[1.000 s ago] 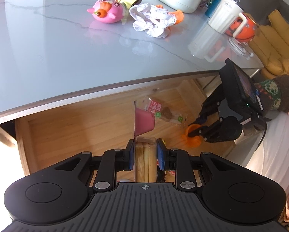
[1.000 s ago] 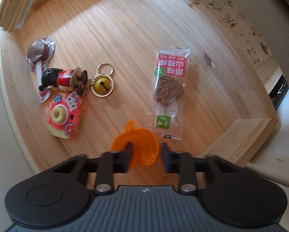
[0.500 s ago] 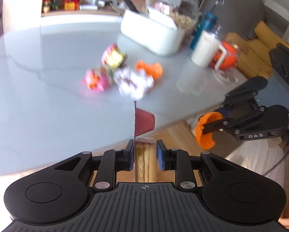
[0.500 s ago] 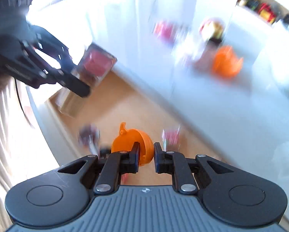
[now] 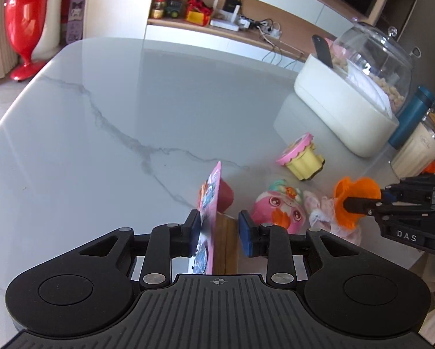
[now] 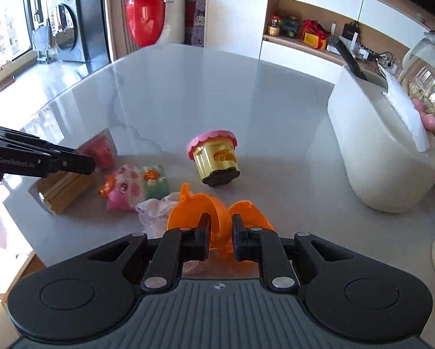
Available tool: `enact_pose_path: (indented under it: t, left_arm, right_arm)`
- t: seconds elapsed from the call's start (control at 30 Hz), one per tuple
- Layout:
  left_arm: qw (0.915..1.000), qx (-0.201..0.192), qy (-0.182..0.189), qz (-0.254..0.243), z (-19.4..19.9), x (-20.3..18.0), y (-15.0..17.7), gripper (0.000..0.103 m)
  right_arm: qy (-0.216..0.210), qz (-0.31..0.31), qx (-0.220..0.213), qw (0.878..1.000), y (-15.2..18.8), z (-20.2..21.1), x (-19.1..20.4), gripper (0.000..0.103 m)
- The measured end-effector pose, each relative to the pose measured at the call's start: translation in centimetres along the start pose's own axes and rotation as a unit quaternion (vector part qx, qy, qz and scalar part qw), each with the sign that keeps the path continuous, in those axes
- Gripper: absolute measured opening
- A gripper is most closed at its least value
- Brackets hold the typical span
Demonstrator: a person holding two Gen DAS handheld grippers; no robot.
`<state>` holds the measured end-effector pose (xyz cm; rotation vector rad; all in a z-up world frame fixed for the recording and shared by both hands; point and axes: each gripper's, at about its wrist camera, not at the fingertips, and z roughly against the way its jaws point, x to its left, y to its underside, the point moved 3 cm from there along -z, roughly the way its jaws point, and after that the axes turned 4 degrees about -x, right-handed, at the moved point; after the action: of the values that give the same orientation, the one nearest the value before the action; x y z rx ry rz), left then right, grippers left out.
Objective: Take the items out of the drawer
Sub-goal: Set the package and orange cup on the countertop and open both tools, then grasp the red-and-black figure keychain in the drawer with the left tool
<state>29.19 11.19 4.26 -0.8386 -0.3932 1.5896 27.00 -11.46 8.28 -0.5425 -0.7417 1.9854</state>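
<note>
snack pack [image 5: 210,226] base behind left tool [image 5: 218,229], jar [image 6: 429,87] cropped

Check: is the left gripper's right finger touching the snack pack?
Apart. In the left wrist view a clear gap separates the right finger from the snack pack, which leans on the opposite finger.

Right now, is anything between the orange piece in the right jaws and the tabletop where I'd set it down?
Yes. The crumpled wrapper and a second orange piece lie on the table just beyond the held orange piece. Bare tabletop lies farther ahead.
</note>
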Motion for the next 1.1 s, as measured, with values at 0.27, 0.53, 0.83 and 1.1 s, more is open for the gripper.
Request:
enact_pose_path:
  t: [0.27,0.53,0.83,1.1]
  left_arm:
    - [0.9940,-0.084,-0.031,-0.063,2.4,-1.0,-0.6,0.035]
    - [0.9886,-0.117,-0.006,-0.095,6.7,-2.3,-0.8,0.035]
    - [0.9698,0.045,0.126,-0.204,7.0,-9.1,8.3,0.035]
    - [0.9270,0.227,0.126,-0.271,0.4,-11.1,16.5,0.035]
  right_arm:
    - [0.034,0.040,-0.029,0.998,1.3,0.5,1.0,0.030]
    - [-0.019,-0.060,-0.102,0.993,0.3,7.0,-2.9,0.048]
    - [-0.090,0.002,-0.082,0.992,6.9,11.0,-1.6,0.057]
    - [-0.151,0.153,0.083,0.973,15.2,7.5,4.2,0.056]
